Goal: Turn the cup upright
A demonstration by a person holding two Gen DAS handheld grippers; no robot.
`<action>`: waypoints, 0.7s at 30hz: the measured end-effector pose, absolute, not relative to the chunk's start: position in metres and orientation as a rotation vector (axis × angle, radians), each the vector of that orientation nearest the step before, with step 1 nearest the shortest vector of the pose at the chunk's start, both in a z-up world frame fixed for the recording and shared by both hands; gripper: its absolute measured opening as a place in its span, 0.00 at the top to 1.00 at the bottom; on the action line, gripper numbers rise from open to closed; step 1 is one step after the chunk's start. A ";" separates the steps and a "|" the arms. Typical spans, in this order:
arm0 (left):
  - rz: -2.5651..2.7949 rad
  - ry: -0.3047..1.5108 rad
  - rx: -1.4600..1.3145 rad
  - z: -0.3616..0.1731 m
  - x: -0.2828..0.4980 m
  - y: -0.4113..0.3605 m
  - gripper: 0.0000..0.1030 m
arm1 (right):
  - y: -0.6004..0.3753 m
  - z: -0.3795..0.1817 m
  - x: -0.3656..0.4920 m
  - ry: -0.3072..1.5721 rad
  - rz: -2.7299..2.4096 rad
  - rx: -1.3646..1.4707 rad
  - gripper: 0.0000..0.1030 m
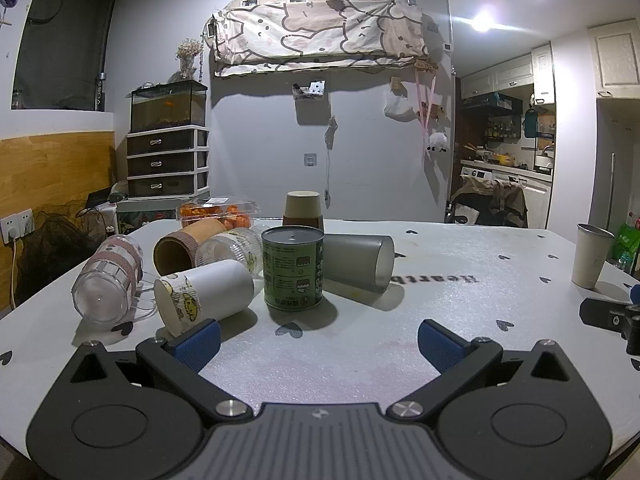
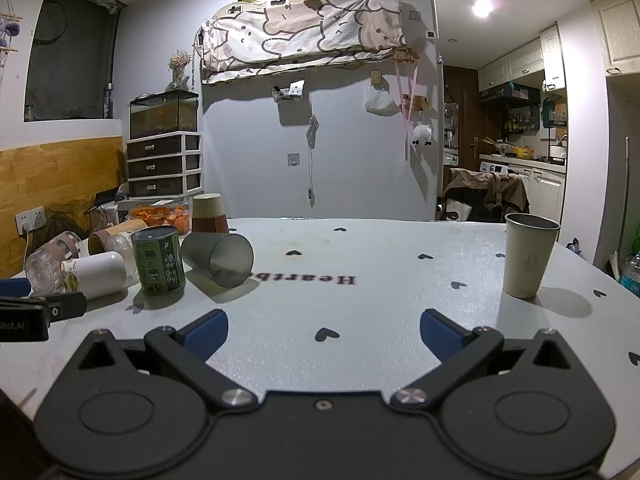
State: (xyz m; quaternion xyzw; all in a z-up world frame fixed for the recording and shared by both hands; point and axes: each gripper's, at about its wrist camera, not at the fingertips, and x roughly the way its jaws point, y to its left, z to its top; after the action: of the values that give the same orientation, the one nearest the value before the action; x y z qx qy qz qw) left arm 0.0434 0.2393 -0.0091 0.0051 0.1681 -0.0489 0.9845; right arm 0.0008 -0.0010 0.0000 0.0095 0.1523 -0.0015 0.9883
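Left gripper (image 1: 318, 338) hovered with fingers spread and empty, right gripper (image 2: 323, 334) likewise wide apart over the white table (image 2: 360, 256), grey cup (image 2: 219, 259) lay on its side just beside the green can (image 2: 159, 261), beige cup (image 2: 528, 255) stood upright well apart at the right

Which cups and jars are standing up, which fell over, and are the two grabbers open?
Beige cup: upright, mouth up.
Grey cup: on its side.
White cup: on its side.
Clear jar: on its side.
Brown tube: on its side.
Green can: standing, lid on.
Stacked paper cups: upside down.
Left gripper: open, empty.
Right gripper: open, empty.
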 end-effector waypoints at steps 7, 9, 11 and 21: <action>-0.099 0.338 0.010 -0.009 0.043 0.239 0.00 | -0.001 0.000 0.001 0.307 -0.003 0.019 0.00; -0.098 0.338 0.009 -0.009 0.044 0.239 0.00 | -0.001 0.000 0.001 0.306 -0.003 0.020 0.00; -0.098 0.338 0.010 -0.009 0.043 0.238 0.00 | -0.001 0.000 0.001 0.306 -0.002 0.019 0.00; -0.098 0.339 0.009 -0.009 0.044 0.240 0.00 | -0.002 -0.004 0.001 0.306 -0.003 0.018 0.00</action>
State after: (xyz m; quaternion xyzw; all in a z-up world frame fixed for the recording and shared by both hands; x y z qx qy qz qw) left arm 0.0436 0.2396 -0.0090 0.0043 0.1688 -0.0487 0.9844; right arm 0.0006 -0.0022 -0.0036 0.0091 0.1525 -0.0016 0.9883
